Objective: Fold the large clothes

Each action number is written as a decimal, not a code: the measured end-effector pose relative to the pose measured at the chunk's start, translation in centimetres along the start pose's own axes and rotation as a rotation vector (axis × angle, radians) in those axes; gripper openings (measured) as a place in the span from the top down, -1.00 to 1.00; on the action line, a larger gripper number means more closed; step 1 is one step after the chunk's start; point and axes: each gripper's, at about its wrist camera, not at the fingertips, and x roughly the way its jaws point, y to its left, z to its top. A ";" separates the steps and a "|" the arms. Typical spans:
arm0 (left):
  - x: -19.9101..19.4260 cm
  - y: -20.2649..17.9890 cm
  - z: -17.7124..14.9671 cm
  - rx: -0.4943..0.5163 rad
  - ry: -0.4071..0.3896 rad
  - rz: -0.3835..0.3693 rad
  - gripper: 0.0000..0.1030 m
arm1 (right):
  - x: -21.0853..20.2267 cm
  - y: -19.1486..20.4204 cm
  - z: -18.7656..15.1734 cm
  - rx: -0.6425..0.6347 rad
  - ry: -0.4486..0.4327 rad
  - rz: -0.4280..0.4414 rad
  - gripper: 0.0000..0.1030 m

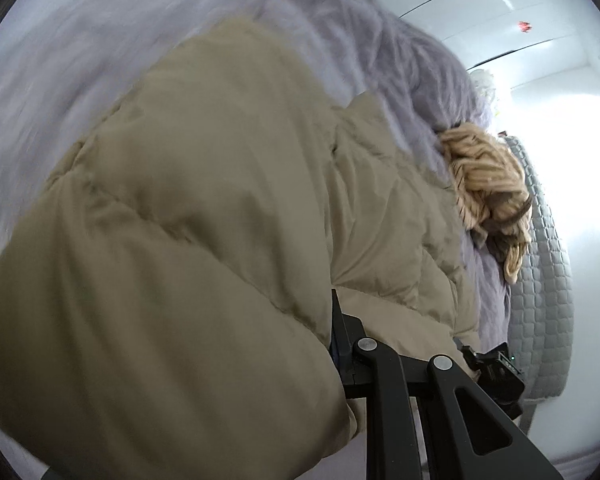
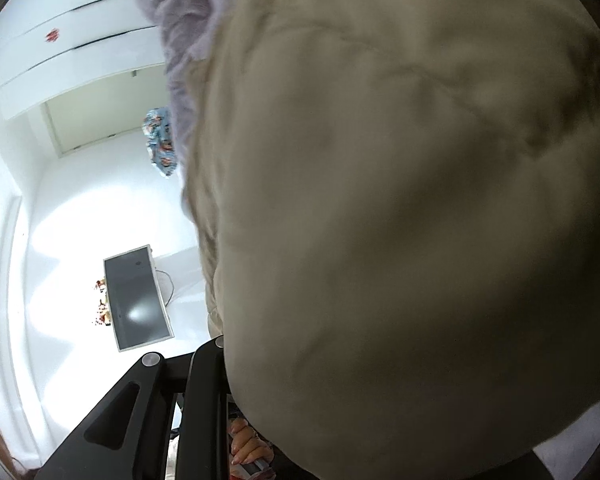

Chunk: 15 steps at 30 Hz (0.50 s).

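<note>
- Coat first: I see a big puffy tan coat (image 1: 188,208) lying on a fuzzy purple blanket (image 1: 112,52) on the bed. It fills most of both views.
- My left gripper (image 1: 340,344) is at the near edge of the coat. A thick fold of the coat bulges over its left side and hides the fingertips. The black arms of the gripper are close together, but I cannot tell if they pinch the coat.
- My right gripper (image 2: 220,364) is pressed right against the coat (image 2: 400,220). The puffy cloth covers its tips too, so I cannot tell if its jaws are shut or not.
- Past the coat, near the far edge of the blanket, a tan knitted thing (image 1: 488,192) lies in a heap. It looks like a scarf or a sweater; I cannot tell which.
- Beside it, a gray quilted cover (image 1: 544,272) runs along the right edge of the bed.
- In the right wrist view I see a white room with white cupboard doors (image 2: 72,52), a flat dark screen (image 2: 136,296), and a small blue patterned cloth (image 2: 162,140) by the blanket's edge.
- A hand (image 2: 246,444) shows at the bottom of that view, below the coat.
</note>
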 end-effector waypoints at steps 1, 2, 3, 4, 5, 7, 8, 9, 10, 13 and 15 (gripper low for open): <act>0.1 0.7 -0.9 -0.007 0.019 0.012 0.57 | 0.0 -1.0 -0.6 0.019 -0.004 -0.012 0.42; 0.5 1.3 -1.6 -0.015 0.036 0.018 0.56 | 0.1 -1.9 -0.9 0.030 -0.008 -0.024 0.39; 0.8 1.7 -2.1 -0.022 0.042 0.026 0.55 | 0.4 -2.5 -0.8 0.038 -0.011 -0.036 0.32; 1.1 2.2 -2.4 -0.027 0.045 0.035 0.44 | 0.6 -2.9 -0.8 0.045 -0.012 -0.043 0.21; 1.4 2.5 -2.6 -0.032 0.050 0.054 0.28 | 0.9 -3.1 -0.8 0.050 -0.011 -0.057 0.17; 1.8 3.0 -2.7 -0.056 0.055 0.096 -0.05 | 1.3 -2.8 -0.7 0.046 -0.005 -0.084 0.10; 1.7 3.3 -2.8 -0.068 0.057 0.112 -0.07 | 1.3 -2.4 -0.6 0.044 0.002 -0.090 0.11; 1.6 3.4 -2.9 -0.077 0.064 0.115 -0.07 | 1.3 -2.1 -0.5 0.041 0.007 -0.099 0.08; 1.4 3.6 -3.2 -0.075 0.073 0.127 -0.07 | 1.2 -1.7 -0.6 0.036 0.014 -0.123 0.00; 0.1 2.6 -3.6 -0.008 0.095 0.209 -0.08 | -0.9 -0.6 -2.0 0.000 0.034 -0.199 -0.21; -0.9 1.6 -3.8 0.046 0.103 0.269 -0.07 | -1.2 0.3 -2.7 -0.025 0.042 -0.238 -0.25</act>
